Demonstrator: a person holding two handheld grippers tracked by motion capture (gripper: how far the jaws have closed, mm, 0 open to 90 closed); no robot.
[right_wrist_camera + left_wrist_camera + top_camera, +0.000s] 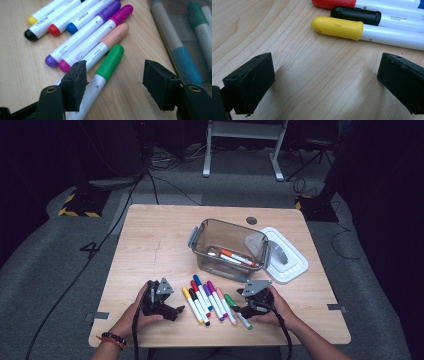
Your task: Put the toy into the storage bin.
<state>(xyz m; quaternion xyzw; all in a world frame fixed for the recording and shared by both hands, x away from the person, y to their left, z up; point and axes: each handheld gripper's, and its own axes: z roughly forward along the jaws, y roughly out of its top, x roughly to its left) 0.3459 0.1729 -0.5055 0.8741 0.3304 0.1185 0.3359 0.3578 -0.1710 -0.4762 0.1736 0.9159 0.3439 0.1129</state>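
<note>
Green marker (105, 72) on the table (150, 250), rightmost of a fanned row just in front of the clear bin (227, 251), partly between the spread jaws of the right gripper (115, 86), one pad touching or just beside the white barrel, nothing clamped. Probably light, rigid and smooth, inclined to roll; best taken across the white barrel just below the green cap, jaws square to its length, with modest force. Left gripper (324, 82) likewise released and empty, low over bare wood near the yellow marker (362, 31).
</note>
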